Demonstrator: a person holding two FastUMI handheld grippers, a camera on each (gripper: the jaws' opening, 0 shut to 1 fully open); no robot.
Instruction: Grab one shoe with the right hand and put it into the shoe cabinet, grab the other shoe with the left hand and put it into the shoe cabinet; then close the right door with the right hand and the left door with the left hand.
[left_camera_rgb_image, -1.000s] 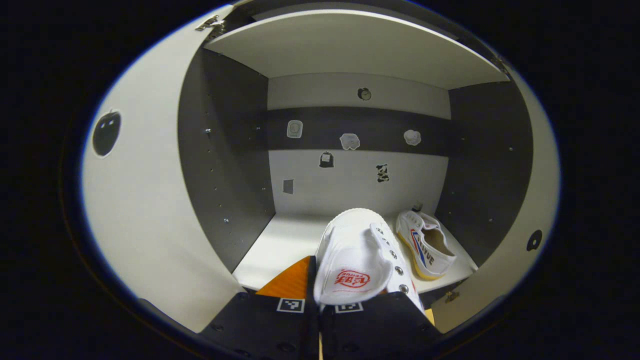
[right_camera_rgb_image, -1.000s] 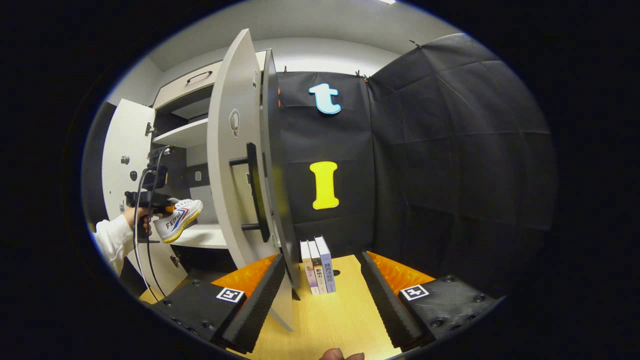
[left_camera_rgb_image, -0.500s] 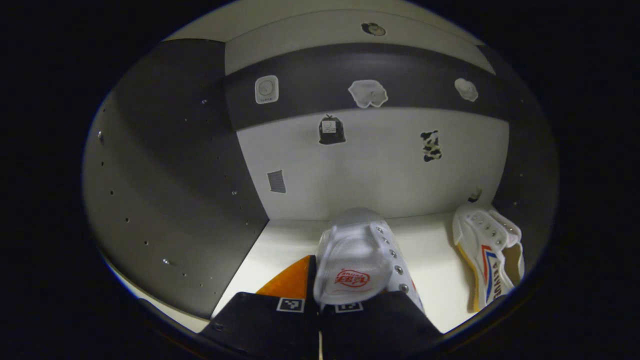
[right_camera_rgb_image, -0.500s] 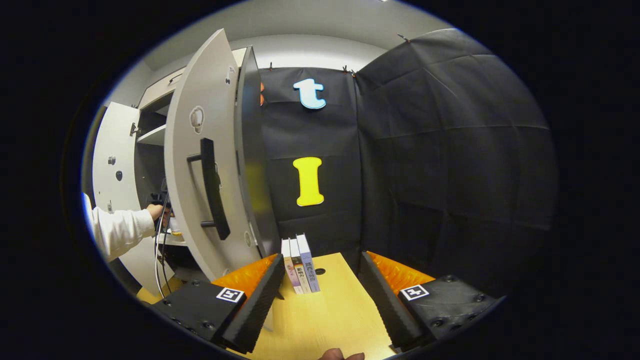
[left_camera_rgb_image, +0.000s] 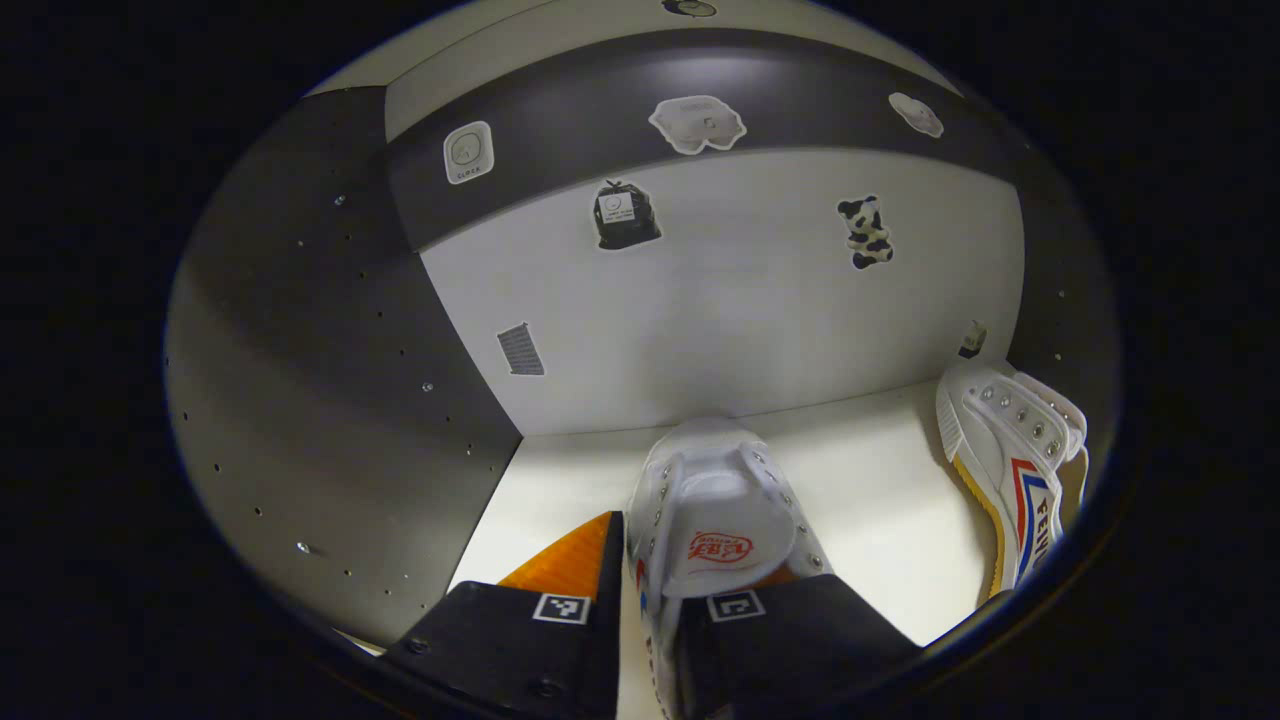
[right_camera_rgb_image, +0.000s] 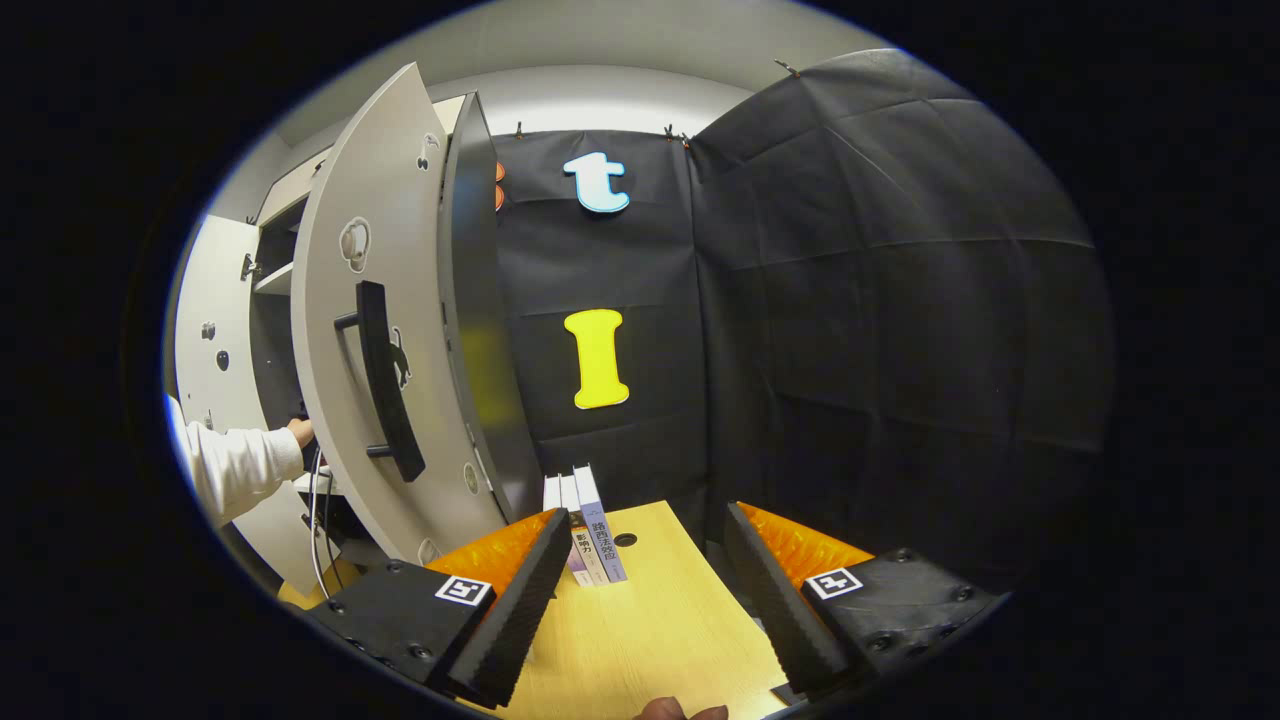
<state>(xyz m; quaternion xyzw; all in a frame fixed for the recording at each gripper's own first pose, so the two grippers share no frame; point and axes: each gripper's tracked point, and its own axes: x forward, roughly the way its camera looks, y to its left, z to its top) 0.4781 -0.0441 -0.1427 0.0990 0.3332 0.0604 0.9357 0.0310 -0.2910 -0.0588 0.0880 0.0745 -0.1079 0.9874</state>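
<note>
In the left gripper view, the left gripper (left_camera_rgb_image: 648, 610) sits at the bottom centre of the frame, inside the shoe cabinet, with a white canvas sneaker with a red tongue logo (left_camera_rgb_image: 715, 510) between its fingers, resting on the pale cabinet shelf (left_camera_rgb_image: 870, 500). A second white sneaker with red and blue side stripes (left_camera_rgb_image: 1010, 470) lies at the right edge, against the dark right side wall. Stickers dot the back wall (left_camera_rgb_image: 740, 310) above.

In the right gripper view, the right gripper (right_camera_rgb_image: 640, 590) hovers over a yellow wooden tabletop (right_camera_rgb_image: 650, 640) at the bottom. Three upright books (right_camera_rgb_image: 585, 520) stand just behind its left finger. The open grey cabinet door with a black bar handle (right_camera_rgb_image: 375, 350) fills the left-centre; a white-sleeved arm (right_camera_rgb_image: 235, 465) reaches behind it at the far left.
</note>
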